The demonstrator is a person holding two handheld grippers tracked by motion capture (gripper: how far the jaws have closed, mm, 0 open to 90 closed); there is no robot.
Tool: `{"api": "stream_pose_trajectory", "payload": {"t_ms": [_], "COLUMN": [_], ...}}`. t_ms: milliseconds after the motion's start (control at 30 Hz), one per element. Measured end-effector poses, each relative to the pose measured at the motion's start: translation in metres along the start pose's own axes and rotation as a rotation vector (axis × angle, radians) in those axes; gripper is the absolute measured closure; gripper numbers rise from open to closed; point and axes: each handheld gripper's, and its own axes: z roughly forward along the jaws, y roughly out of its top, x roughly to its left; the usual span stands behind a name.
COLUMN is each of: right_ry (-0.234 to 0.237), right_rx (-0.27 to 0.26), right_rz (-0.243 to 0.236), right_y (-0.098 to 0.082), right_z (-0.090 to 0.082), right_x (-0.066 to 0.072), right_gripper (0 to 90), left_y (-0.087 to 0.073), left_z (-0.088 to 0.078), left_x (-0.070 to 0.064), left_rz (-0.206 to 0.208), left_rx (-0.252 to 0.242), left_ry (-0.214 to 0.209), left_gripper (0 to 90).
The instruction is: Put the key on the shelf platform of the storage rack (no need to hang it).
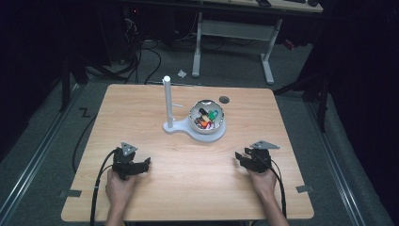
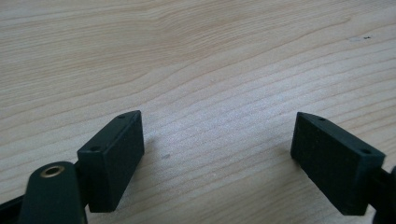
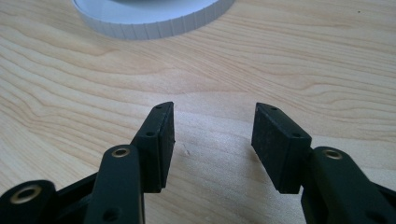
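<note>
While both rest on the table [image 1: 188, 160]: bowl [image 1: 207, 117] well beyond left claw [image 1: 141, 165] and right claw [image 1: 243, 158], both released, empty.

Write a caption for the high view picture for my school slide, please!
Two hand-held grippers, left and right, rest open on a wooden table near a bowl of colourful bits.

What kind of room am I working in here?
Probably a lab or test workshop: a light wooden table on grey carpet, loose black cables trailing across the floor, and a white-legged workbench behind. On the table stands a white post stand holding a metal bowl.
</note>
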Motion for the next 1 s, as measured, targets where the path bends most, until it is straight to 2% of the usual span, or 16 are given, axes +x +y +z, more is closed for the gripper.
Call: {"api": "stream_pose_trajectory", "payload": {"t_ms": [233, 267, 500, 567, 1000], "right_ry": [-0.015, -0.024, -0.048, -0.062, -0.057], "right_rx": [0.006, 0.01, 0.026, 0.032, 0.033], "right_rz": [0.0, -0.015, -0.032, -0.053, -0.05], "right_y": [-0.0008, -0.0006, -0.0003, -0.0001, -0.0001], "right_z": [0.0023, 0.0028, 0.0042, 0.0048, 0.0049], "right_x": [-0.0009, -0.0008, 0.0018, 0.0046, 0.0045], "right_gripper": [48.8, 48.5, 46.6, 45.2, 43.5], "left_y": [0.0, 0.0, 0.0, 0.0, -0.0001], "left_z": [0.0, 0.0, 0.0, 0.0, 0.0], "left_x": [0.0, 0.0, -0.0001, -0.0001, -0.0001], "left_rz": [0.0, 0.0, -0.001, -0.001, -0.001], "left_rx": [0.0, 0.0, 0.0, 0.0, 0.0], "left_ry": [0.0, 0.0, 0.0, 0.0, 0.0], "left_gripper": [17.7, 17.8, 17.8, 17.7, 17.8]}}
